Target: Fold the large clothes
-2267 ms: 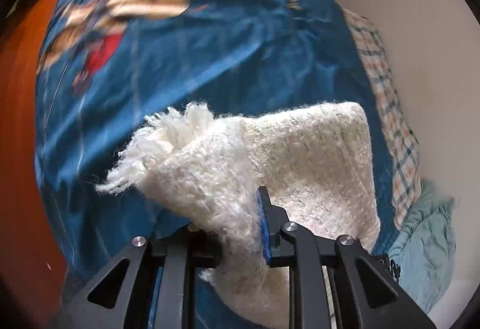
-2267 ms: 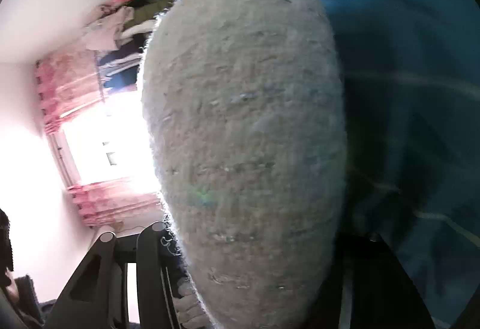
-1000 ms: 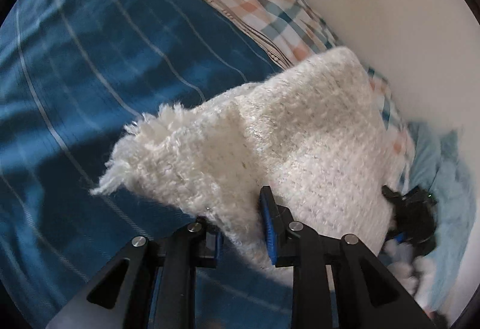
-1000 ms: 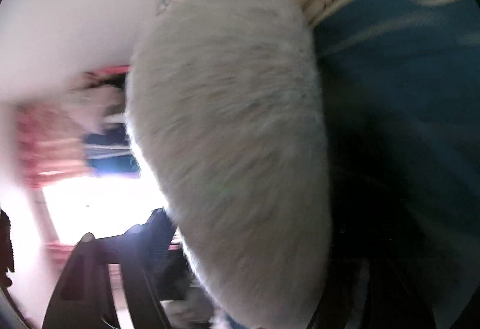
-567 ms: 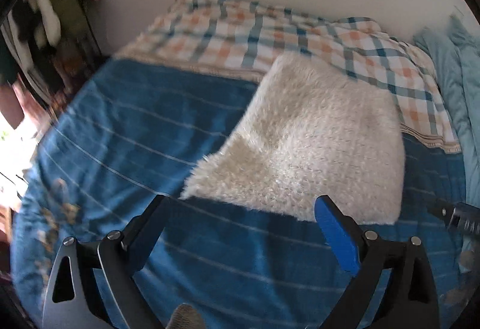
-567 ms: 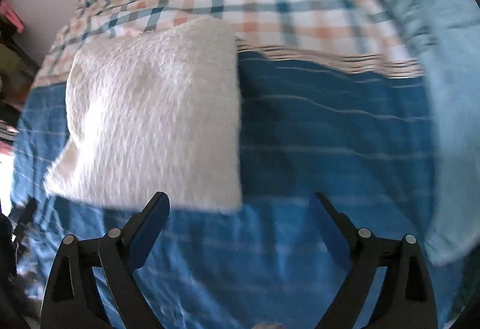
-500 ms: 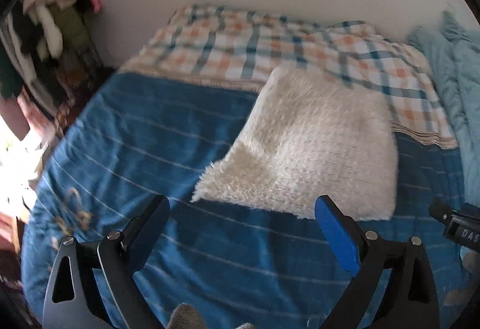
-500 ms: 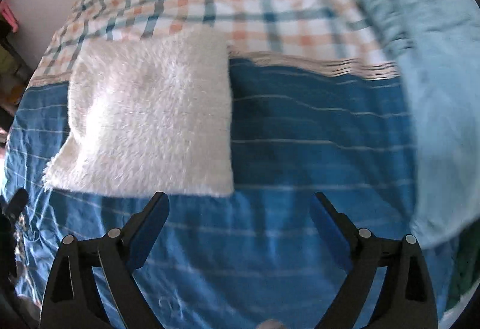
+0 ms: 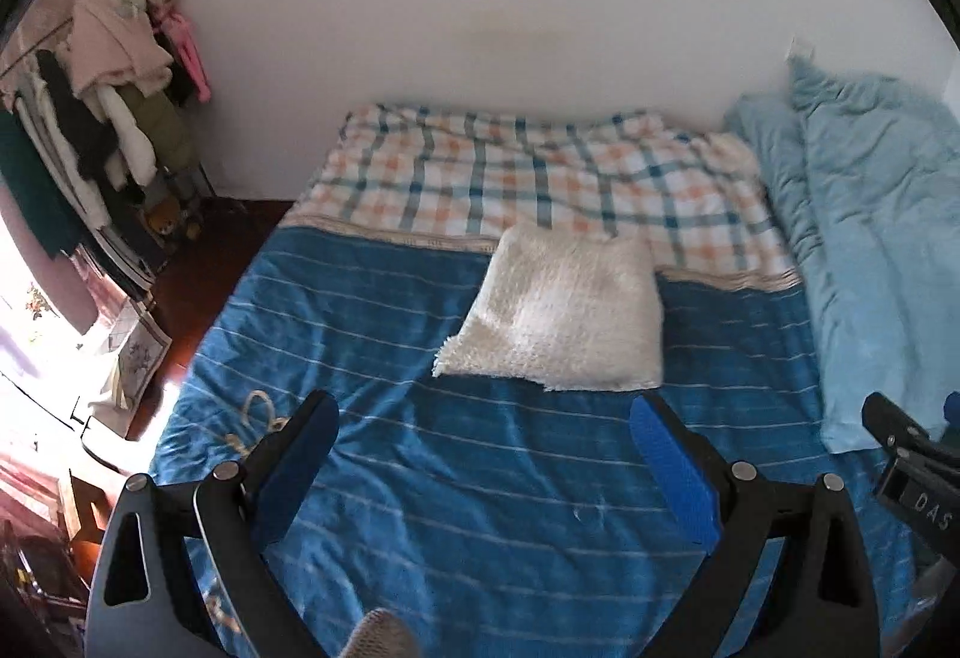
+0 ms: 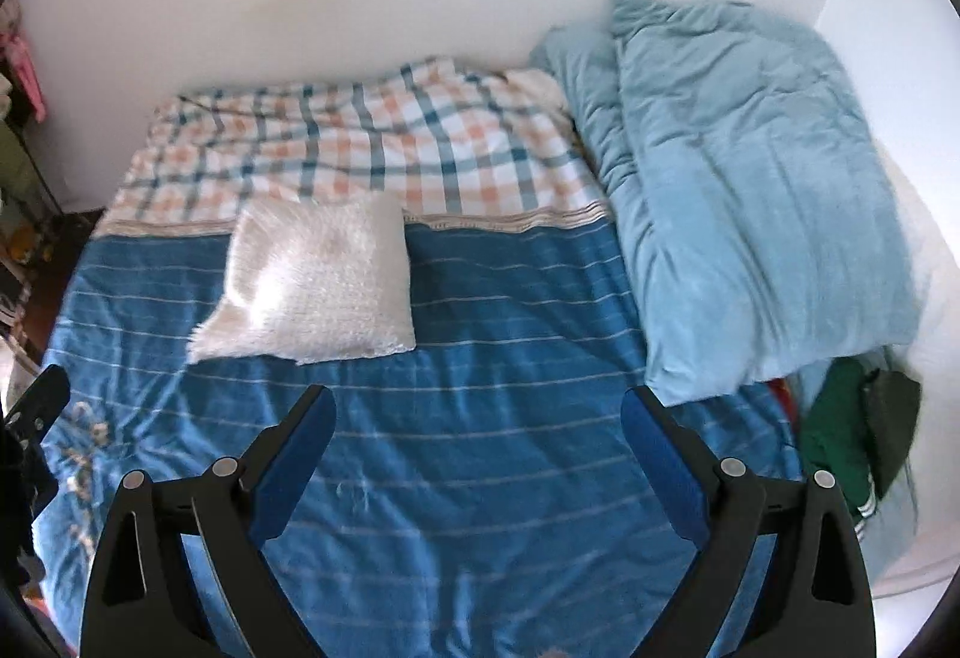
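Both tools, left tool (image 9: 483,439) and right tool (image 10: 477,433), wide-jawed, tilted down above folded sweater (image 9: 561,310).

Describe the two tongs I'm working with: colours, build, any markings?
Both match. The left tongs and right tongs have black, angular frames with triangular cut-outs and silver rivet heads at the pivots. Each finger ends in a blue textured pad. At the left view's right edge, the other tool's black body carries white lettering, partly cut off. No cables or sleeves show.
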### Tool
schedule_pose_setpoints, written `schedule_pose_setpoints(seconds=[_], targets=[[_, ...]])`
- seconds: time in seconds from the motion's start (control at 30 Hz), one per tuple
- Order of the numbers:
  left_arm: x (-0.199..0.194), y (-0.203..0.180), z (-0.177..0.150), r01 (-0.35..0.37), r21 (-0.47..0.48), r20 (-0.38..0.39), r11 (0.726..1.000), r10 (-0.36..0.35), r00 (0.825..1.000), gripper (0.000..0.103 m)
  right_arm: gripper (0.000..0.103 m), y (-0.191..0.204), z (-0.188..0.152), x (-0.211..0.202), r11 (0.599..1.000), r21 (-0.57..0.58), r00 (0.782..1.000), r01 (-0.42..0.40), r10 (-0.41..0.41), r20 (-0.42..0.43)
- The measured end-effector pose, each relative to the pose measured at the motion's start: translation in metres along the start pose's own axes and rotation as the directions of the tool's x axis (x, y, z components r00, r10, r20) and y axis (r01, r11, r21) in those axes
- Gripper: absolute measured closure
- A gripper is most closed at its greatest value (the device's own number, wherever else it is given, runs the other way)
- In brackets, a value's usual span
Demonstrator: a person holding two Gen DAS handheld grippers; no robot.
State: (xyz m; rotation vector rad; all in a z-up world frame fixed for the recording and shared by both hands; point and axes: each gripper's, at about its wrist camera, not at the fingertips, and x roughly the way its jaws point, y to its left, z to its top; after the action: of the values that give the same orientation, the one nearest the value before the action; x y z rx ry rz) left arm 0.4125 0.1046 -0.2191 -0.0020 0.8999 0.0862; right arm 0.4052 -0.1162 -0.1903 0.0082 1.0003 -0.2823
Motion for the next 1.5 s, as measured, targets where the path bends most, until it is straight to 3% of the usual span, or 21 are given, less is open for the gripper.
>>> schedule_pose_setpoints(seconds=[0.23,0.4,0.67,0.93,1.23,1.5], targets=[[-0.125,0.001,-0.003,0.000,0.002,0.104,1.000,0.000,0.995,0.004,0.006,-0.047,-0.019,-0.160,0.999,0.009,0.993,-0.035,0.034,0.110],[-0.186,0.004,-0.013,0.013,-0.005,0.154,1.000,-0.012,0.988,0.004,0.006,-0.073,-0.041,-0.247,0.998,-0.005,0.980,-0.065,0.065,0.187],[-0.242,0.003,-0.035,0.017,0.002,0.210,1.000,-0.017,0.978,0.004,0.005,-0.100,-0.075,-0.332,0.997,-0.008,0.961,-0.072,0.071,0.266],[-0.265,0.005,-0.049,0.005,0.004,0.233,1.000,-0.006,0.972,0.004,0.005,-0.107,-0.092,-0.365,0.996,-0.027,0.953,-0.083,0.087,0.290],[-0.275,0.004,-0.056,-0.027,-0.006,0.245,1.000,0.028,0.969,0.004,0.004,-0.112,-0.095,-0.378,0.997,-0.028,0.944,-0.074,0.079,0.320],[-0.283,0.000,-0.056,-0.012,-0.014,0.261,1.000,0.016,0.965,0.003,0.003,-0.116,-0.096,-0.383,0.996,-0.034,0.941,-0.086,0.093,0.325]])
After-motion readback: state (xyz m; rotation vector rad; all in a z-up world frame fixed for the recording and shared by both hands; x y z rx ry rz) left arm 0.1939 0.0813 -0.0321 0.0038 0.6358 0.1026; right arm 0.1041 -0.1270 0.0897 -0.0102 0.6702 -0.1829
